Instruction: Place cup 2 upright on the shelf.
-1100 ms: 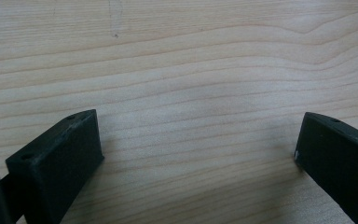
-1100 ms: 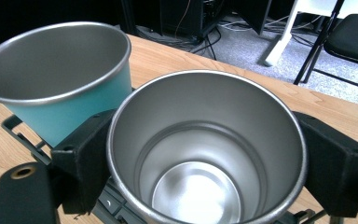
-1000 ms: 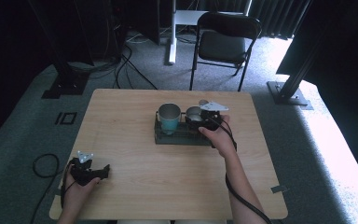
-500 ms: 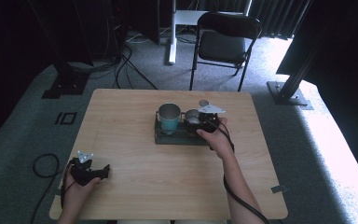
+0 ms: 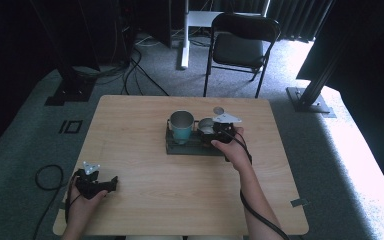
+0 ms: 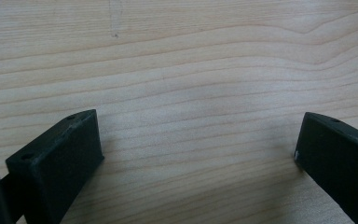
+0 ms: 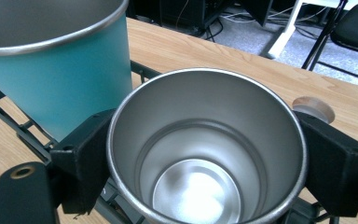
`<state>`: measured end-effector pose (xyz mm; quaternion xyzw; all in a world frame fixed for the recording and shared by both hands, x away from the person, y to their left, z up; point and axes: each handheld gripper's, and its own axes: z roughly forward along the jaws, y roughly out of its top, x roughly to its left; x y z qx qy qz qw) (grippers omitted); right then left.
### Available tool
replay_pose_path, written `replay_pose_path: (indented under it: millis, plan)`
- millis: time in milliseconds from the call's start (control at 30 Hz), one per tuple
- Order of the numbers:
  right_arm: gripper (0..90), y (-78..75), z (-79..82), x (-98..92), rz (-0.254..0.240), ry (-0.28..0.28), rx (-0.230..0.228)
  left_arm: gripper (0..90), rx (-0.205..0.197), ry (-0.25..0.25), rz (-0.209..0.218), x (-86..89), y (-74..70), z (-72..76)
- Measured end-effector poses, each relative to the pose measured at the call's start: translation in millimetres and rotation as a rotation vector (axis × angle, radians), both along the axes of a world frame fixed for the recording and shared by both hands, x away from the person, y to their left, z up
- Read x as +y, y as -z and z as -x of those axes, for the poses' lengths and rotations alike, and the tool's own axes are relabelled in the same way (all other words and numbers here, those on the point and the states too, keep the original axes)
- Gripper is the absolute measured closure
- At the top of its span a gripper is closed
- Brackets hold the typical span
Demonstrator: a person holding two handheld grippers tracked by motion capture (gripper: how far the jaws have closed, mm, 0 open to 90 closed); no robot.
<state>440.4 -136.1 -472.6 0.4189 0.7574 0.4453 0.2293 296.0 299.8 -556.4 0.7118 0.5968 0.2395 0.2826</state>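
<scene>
My right gripper has its jaws clamped on either side of the steel cup, which stands upright in the black wire rack just beside the teal cup. My left gripper rests wide open, empty, on the wooden table near its front-left corner.

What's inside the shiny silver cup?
Nothing: the silver cup looks empty, its bare metal bottom in plain sight. The right claw hugs its sides, so the rack underneath is mostly covered.
</scene>
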Motion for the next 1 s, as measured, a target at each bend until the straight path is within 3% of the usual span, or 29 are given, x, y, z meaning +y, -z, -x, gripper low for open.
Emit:
replay_pose_path:
  millis: [267,400,1000]
  plan:
    - [11.4,-1.4,3.4,-0.9,-0.026,-0.019,0.005,1.1,0.0,0.0,0.0,0.0,0.0,0.0]
    - [11.4,-2.1,4.2,-2.2,-0.007,-0.018,0.011,1.1,0.0,0.0,0.0,0.0,0.0,0.0]
    - [11.4,-12.2,15.9,-13.6,-0.006,-0.031,-0.01,1.1,0.0,0.0,0.0,0.0,0.0,0.0]
